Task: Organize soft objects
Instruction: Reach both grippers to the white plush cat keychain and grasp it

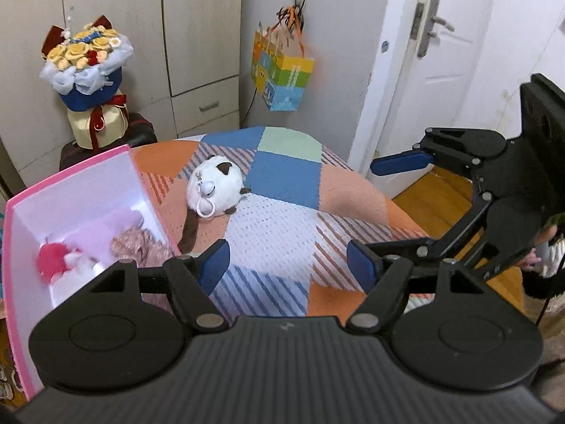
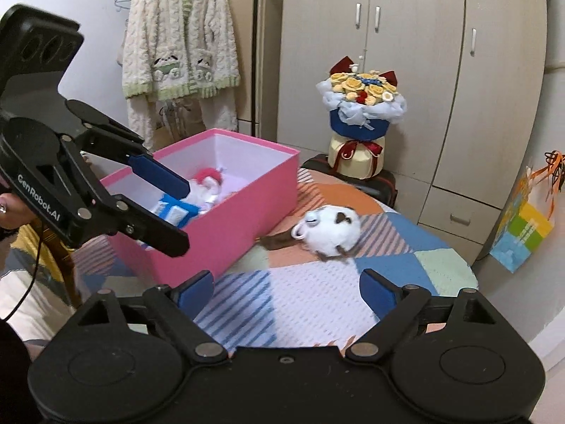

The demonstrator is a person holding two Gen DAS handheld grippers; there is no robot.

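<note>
A white round plush toy [image 1: 215, 190] [image 2: 332, 229] with brown ears and a brown tail lies on the patchwork bed cover, just beside an open pink box [image 1: 88, 176] [image 2: 229, 219]. Inside the box lie a red and white plush [image 1: 53, 258] [image 2: 208, 176], a blue and white soft item [image 2: 173, 212] and pinkish fabric. My left gripper [image 1: 287, 265] [image 2: 183, 215] stands open and empty, over the near end of the box in the right wrist view. My right gripper [image 2: 287, 291] [image 1: 381, 205] is open and empty, short of the plush.
A flower bouquet [image 1: 88, 67] [image 2: 360, 106] stands on a dark suitcase behind the bed. A colourful paper bag [image 1: 282, 74] [image 2: 522, 229] hangs on the wall. A fluffy robe [image 2: 180, 46] hangs at the left; wardrobes and a white door [image 1: 441, 53] surround the bed.
</note>
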